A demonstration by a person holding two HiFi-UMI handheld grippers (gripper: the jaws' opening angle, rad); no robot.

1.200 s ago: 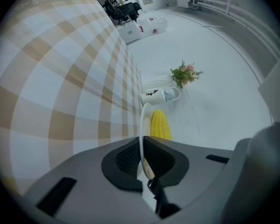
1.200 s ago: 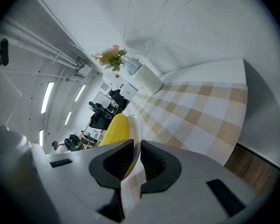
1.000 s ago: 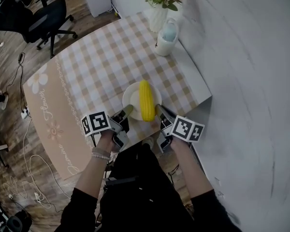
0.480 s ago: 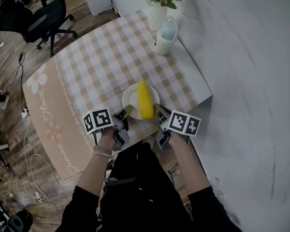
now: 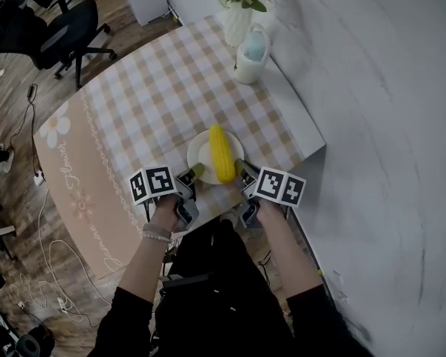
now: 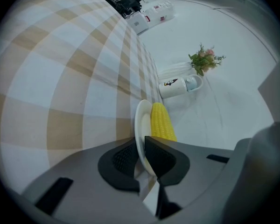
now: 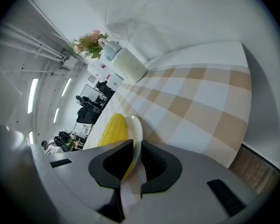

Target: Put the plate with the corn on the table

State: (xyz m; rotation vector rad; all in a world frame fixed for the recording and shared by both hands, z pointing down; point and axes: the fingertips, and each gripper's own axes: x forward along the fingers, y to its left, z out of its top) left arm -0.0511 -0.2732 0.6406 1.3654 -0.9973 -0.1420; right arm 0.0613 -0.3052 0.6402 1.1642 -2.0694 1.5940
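Note:
A white plate (image 5: 200, 153) carrying a yellow corn cob (image 5: 221, 153) sits low over the near edge of the checked table (image 5: 134, 103). My left gripper (image 5: 195, 172) is shut on the plate's near-left rim and my right gripper (image 5: 243, 169) on its near-right rim. In the left gripper view the plate (image 6: 141, 120) stands edge-on between the pads, corn (image 6: 161, 120) behind it; the left gripper (image 6: 142, 155) has just been easing open with the rim between its pads. In the right gripper view the right gripper (image 7: 136, 160) holds the plate (image 7: 134, 129) beside the corn (image 7: 112, 129), jaws also just easing open.
A white jug (image 5: 251, 54) and a vase of flowers (image 5: 238, 10) stand at the table's far corner by the wall. A black office chair (image 5: 67, 28) is on the wooden floor beyond the table. Cables (image 5: 37, 288) lie on the floor at the left.
Both grippers and the plate with the corn have sunk a little toward the tablecloth. The plate stays between both pairs of pads.

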